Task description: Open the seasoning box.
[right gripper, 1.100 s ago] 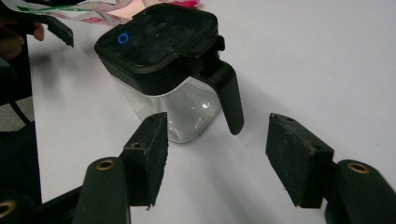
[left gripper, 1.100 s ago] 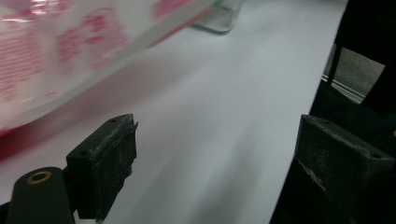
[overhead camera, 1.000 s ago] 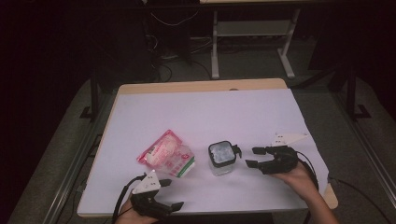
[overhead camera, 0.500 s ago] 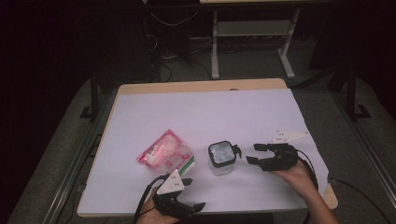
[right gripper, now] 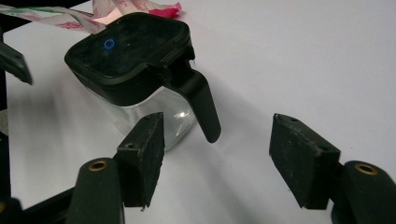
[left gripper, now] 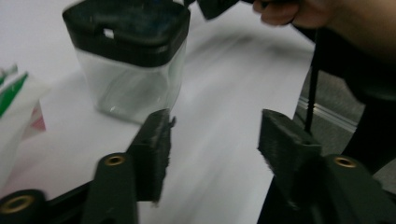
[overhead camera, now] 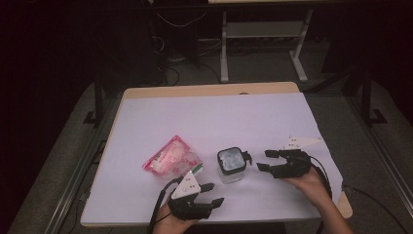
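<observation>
Nearest the table's front edge, the left gripper hangs just short of the jar, its jaws having just been closing with only bare table between them, gripping nothing. A little farther in, the right gripper sits level at the jar's right side, jaws parted and empty, the black latch between them and the glass. The jar stands upright on the white table, between the two grippers: a small, square, clear glass body, a black lid and a black latch hanging down one side. Just beyond its left lies a pink-and-white packet with a green stripe.
</observation>
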{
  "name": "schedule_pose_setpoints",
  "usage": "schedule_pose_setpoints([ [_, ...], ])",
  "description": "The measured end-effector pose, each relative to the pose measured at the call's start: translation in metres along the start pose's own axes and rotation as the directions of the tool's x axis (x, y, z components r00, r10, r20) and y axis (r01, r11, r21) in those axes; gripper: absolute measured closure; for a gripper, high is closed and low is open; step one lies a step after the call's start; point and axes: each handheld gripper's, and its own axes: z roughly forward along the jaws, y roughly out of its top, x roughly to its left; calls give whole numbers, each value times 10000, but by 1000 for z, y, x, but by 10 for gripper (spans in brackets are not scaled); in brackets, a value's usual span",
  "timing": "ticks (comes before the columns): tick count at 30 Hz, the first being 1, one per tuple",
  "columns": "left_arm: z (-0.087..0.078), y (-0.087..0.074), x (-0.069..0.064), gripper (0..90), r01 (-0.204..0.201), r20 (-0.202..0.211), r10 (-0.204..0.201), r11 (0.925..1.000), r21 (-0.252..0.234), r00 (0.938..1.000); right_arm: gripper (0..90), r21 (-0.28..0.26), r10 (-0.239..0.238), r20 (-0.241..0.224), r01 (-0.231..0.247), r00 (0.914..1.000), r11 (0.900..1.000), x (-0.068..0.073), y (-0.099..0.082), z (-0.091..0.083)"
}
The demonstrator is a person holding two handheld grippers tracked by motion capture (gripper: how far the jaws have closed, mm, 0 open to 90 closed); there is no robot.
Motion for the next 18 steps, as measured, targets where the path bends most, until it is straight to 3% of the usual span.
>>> schedule_pose_setpoints([
  [3,-5,11,-5,606,-95,61,95,9999,-84,9999,352,-4,12,-2,-12,10000,10000,0,0,0],
  [4,-6,15,-6,709,-114,55,115,9999,-124,9999,352,-5,12,7,-12,10000,10000,-1,0,0],
  [6,-10,22,-6,705,-343,-35,342,9993,-131,9994,352,-14,14,-10,-14,10000,10000,-1,0,0],
  [7,-13,31,-3,665,-648,-180,646,9978,-112,9978,352,-17,15,-13,-15,10000,10000,0,0,0],
  [9,-14,36,0,559,-785,-219,783,9969,-68,9967,352,-17,12,-29,-12,10000,10000,0,0,0],
  [12,-16,50,14,510,-1144,-143,1143,9934,-82,9933,352,-12,10,-26,-10,10000,10000,0,0,0],
  [14,-13,59,27,447,-1221,201,1219,9924,132,9923,352,-24,22,-32,-22,10000,10000,-1,0,0],
  [16,-10,61,32,418,-1279,326,1271,9915,240,9914,352,-42,15,-38,-15,10000,10000,-1,0,0],
  [17,-5,65,40,365,-1375,414,1360,9899,342,9898,352,-52,36,-52,-36,10000,10000,-1,0,0],
  [18,-5,65,40,333,-1375,414,1360,9899,342,9898,352,-52,36,-52,-36,10000,10000,-1,0,0],
])
